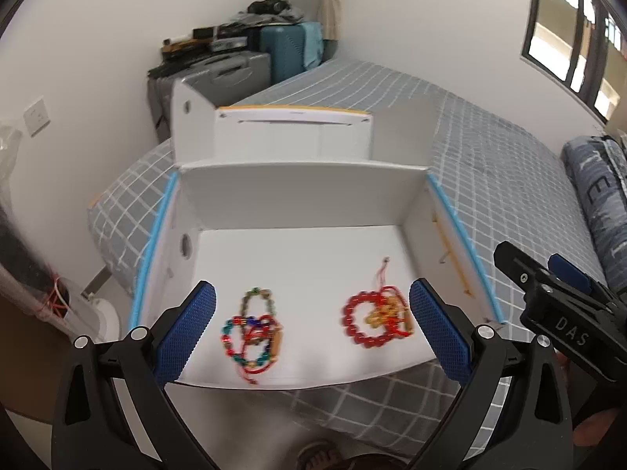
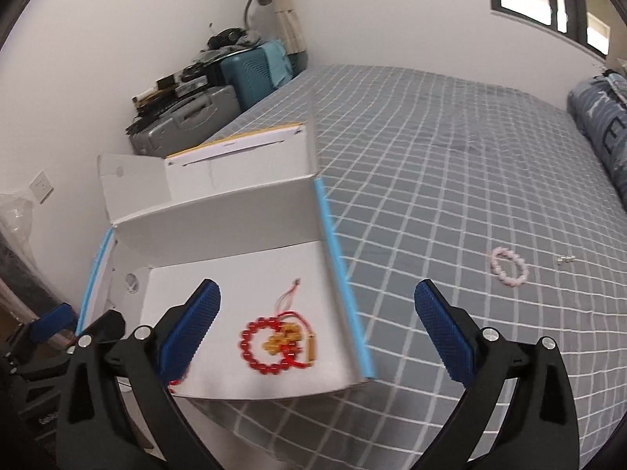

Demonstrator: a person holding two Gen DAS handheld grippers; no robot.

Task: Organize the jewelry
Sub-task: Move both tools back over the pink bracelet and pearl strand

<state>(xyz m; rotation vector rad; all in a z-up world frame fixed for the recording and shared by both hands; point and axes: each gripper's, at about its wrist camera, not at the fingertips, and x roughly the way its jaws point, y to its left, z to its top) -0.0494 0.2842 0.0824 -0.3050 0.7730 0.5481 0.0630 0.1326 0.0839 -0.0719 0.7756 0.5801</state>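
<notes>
An open white box (image 1: 298, 203) with blue edges sits on the bed; it also shows in the right wrist view (image 2: 219, 215). Inside lie a multicoloured bead bracelet (image 1: 250, 333) on the left and a red bead bracelet with gold knot and red cord (image 1: 372, 319) on the right, the latter also in the right wrist view (image 2: 274, 342). A pink bead bracelet (image 2: 508, 266) lies on the bedspread right of the box. My left gripper (image 1: 313, 329) is open and empty above the box front. My right gripper (image 2: 317, 333) is open and empty over the box's right wall.
A grey checked bedspread (image 2: 450, 164) covers the bed. A small white item (image 2: 564, 260) lies past the pink bracelet. A folded blue quilt (image 2: 603, 125) lies at the far right. Suitcases (image 2: 219, 94) stand against the wall behind the box. The right gripper's body (image 1: 560, 305) shows in the left wrist view.
</notes>
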